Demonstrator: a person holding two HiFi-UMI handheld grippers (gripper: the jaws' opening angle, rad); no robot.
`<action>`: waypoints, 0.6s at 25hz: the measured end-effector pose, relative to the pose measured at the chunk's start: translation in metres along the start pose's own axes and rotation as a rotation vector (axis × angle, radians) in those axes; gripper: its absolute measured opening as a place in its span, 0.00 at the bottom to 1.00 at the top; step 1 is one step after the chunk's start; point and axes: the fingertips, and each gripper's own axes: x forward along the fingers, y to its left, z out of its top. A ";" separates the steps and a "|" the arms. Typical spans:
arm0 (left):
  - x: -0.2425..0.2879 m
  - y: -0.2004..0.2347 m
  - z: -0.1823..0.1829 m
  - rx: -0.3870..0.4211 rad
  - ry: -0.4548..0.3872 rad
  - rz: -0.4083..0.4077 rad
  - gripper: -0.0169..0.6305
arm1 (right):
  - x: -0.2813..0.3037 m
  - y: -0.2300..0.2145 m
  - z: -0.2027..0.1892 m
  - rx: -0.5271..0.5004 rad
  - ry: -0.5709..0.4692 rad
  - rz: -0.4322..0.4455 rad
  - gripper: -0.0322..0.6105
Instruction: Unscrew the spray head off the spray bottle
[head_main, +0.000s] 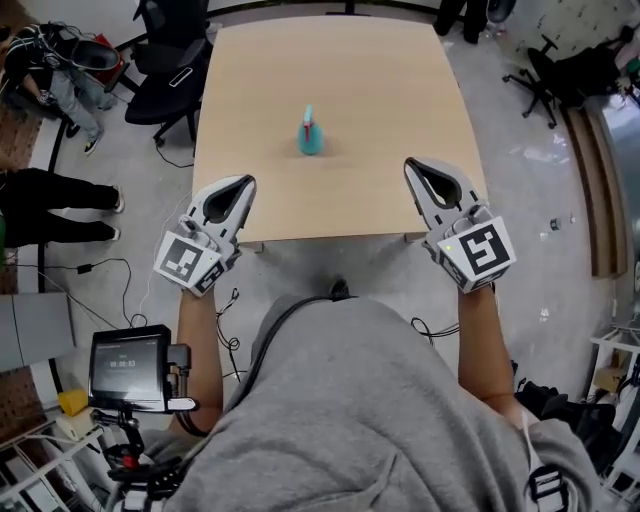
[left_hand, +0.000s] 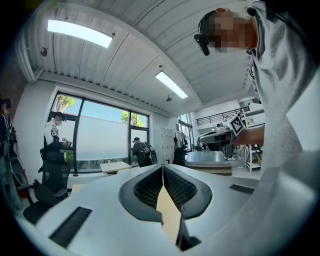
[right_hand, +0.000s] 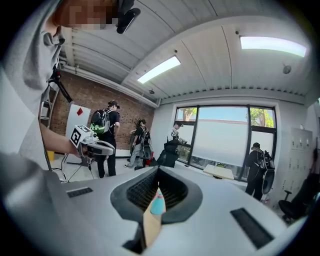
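A small teal spray bottle (head_main: 310, 135) with a pale spray head stands upright at the middle of the wooden table (head_main: 380, 90). In the right gripper view the bottle (right_hand: 158, 203) shows through the slit between the jaws, far off. My left gripper (head_main: 243, 183) hangs over the table's near left edge, jaws shut with nothing between them. My right gripper (head_main: 412, 166) is over the near right edge, also shut and holding nothing. Both are well short of the bottle. The left gripper view shows only tabletop (left_hand: 169, 212) between its closed jaws.
Black office chairs (head_main: 165, 55) stand at the table's far left, another chair (head_main: 560, 75) at the far right. People's legs (head_main: 55, 205) are at the left. Cables and a small screen (head_main: 125, 365) lie on the floor near my left side.
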 end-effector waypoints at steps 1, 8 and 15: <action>0.008 0.004 -0.006 -0.002 0.012 0.002 0.04 | 0.002 -0.005 -0.002 0.016 0.013 0.002 0.06; 0.056 0.043 -0.045 -0.060 0.061 0.011 0.04 | 0.039 -0.043 -0.028 0.057 0.069 0.011 0.06; 0.104 0.110 -0.102 -0.136 0.082 -0.021 0.04 | 0.115 -0.052 -0.020 0.055 0.122 0.023 0.06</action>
